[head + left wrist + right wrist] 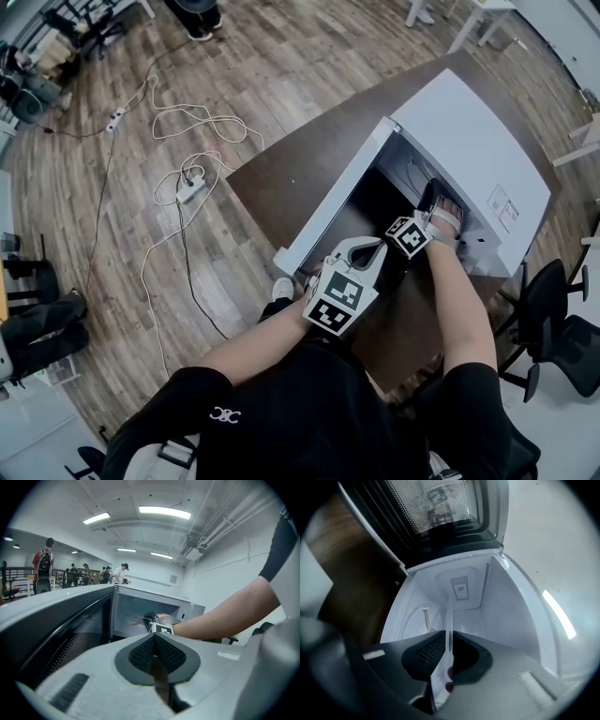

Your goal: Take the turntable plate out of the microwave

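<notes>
**Ana:** White microwave (469, 141), with its door (333, 211) swung wide open. What's inside?

**Ben:** The glass plate (449, 616). It shows edge-on as a thin clear line inside the pale cavity. I can't tell whether it rests on the cavity bottom.

**Ana:** And underneath it all?

**Ben:** A dark brown wooden table (281, 173), mostly filled by the microwave. Around it is a plank floor (244, 66). A black office chair (553, 319) stands at the right, and white cables (192, 122) loop to a power strip (190, 188). In the left gripper view, people (44, 564) stand far off under long ceiling lights (164, 512).

**Ana:** The grippers?

**Ben:** The right gripper (449, 639) reaches into the cavity. Its jaws are nearly together, with the pads pressed on either side of the plate's rim. The left gripper (155, 644) sits outside, just beside the open door. Its jaws are closed on each other with nothing between them.
</notes>
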`<state>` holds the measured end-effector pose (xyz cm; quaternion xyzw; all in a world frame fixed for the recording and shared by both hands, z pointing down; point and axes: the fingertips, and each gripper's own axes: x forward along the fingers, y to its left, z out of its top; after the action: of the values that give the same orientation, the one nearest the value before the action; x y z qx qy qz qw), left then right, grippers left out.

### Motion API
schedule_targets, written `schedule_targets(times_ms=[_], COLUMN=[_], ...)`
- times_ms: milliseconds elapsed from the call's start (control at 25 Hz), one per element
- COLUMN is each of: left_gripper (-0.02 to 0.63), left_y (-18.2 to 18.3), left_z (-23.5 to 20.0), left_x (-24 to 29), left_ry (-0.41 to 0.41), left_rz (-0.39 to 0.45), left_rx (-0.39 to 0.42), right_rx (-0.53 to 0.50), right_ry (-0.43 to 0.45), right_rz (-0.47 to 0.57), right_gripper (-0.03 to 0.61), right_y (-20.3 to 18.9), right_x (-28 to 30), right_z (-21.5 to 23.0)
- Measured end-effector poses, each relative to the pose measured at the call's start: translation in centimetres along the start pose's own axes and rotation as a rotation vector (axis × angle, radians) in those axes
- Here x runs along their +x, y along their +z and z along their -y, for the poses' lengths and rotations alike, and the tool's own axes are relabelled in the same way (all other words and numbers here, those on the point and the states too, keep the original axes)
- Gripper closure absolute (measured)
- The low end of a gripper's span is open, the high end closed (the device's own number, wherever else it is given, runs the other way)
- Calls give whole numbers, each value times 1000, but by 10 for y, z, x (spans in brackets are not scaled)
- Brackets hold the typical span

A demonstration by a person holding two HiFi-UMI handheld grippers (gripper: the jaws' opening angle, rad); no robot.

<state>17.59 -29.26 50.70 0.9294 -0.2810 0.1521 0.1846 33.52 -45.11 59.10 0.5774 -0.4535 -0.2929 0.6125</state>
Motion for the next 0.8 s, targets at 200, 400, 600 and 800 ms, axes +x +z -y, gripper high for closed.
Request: schedule_targets(times_ms=[200, 400, 600, 800], left_gripper=[604, 604, 604, 606], left_y=[5, 17, 22, 30], left_z=[7, 7, 15, 16], left_x=[-7, -16, -17, -16], left_ry=[-24, -36, -56, -79], left_rz=[10, 25, 34, 35], left_rx=[14, 9, 26, -55], right_rx=[13, 40, 46, 38], right_ry=[4, 3, 15, 6], right_rz=[14, 26, 60, 93], right_gripper=[522, 517, 514, 512], right_y=[1, 3, 6, 10], right_x=[-14, -30, -54, -81], right_z=[8, 21, 25, 31])
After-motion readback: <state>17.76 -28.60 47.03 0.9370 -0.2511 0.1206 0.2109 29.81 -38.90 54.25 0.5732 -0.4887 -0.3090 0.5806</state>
